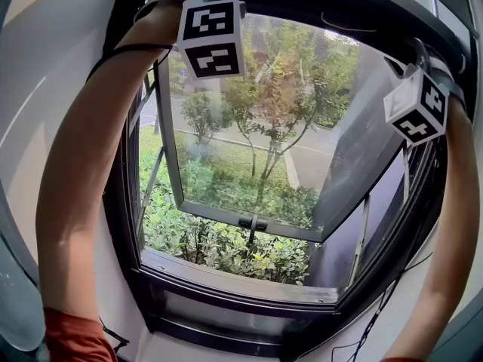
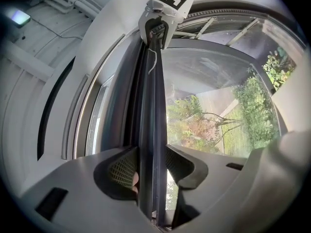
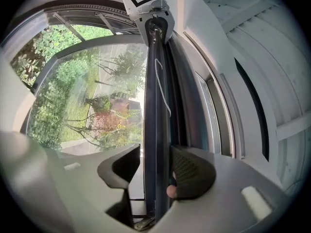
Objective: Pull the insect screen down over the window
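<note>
Straddles the insect screen bar at the top of the window with left gripper and right gripper both parted, not pinching — could slip off on the pull, or drag 1 end askew and jam.

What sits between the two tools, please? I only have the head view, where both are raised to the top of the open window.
Observer: In the left gripper view, a long dark metal bar runs between the pads of the left tool.
Operator: And the right one?
Observer: The same bar passes between the pads of the right tool. Daylight shows beside one pad, so it isn't clamped.
Operator: Anything else on the bar?
Observer: A thin pale cord dangles along it.
</note>
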The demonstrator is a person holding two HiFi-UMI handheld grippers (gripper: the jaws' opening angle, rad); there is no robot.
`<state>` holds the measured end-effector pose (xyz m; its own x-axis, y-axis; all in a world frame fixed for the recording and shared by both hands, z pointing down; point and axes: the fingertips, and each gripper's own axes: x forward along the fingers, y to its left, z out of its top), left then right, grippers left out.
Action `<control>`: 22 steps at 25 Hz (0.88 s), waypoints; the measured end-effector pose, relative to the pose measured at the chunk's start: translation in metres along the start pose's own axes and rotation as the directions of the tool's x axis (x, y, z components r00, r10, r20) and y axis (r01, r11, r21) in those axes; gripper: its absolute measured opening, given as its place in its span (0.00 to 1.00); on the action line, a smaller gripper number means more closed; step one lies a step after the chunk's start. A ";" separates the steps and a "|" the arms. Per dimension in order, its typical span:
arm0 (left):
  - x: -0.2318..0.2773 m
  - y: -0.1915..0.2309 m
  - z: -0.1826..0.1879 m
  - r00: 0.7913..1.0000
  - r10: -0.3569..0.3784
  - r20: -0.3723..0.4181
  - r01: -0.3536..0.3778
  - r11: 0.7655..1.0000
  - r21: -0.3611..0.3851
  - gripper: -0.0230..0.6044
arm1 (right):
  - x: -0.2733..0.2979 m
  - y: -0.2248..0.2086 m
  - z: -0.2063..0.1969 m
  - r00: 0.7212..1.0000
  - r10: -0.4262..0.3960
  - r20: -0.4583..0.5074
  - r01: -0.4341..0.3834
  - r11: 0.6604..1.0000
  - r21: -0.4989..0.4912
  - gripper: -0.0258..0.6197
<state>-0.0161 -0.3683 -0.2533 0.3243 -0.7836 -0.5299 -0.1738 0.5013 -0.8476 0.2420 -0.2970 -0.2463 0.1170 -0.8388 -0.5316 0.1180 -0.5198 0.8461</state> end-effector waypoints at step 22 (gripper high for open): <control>-0.012 -0.008 0.002 0.997 -0.072 0.027 0.073 0.997 -0.025 0.32 | -0.010 0.006 0.007 0.995 0.091 0.036 -0.093 0.992 0.082 0.36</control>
<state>-0.0167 -0.3617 -0.2404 0.3613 -0.8073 -0.4667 -0.1726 0.4339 -0.8842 0.2343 -0.2933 -0.2355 0.0920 -0.8878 -0.4510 0.0258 -0.4507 0.8923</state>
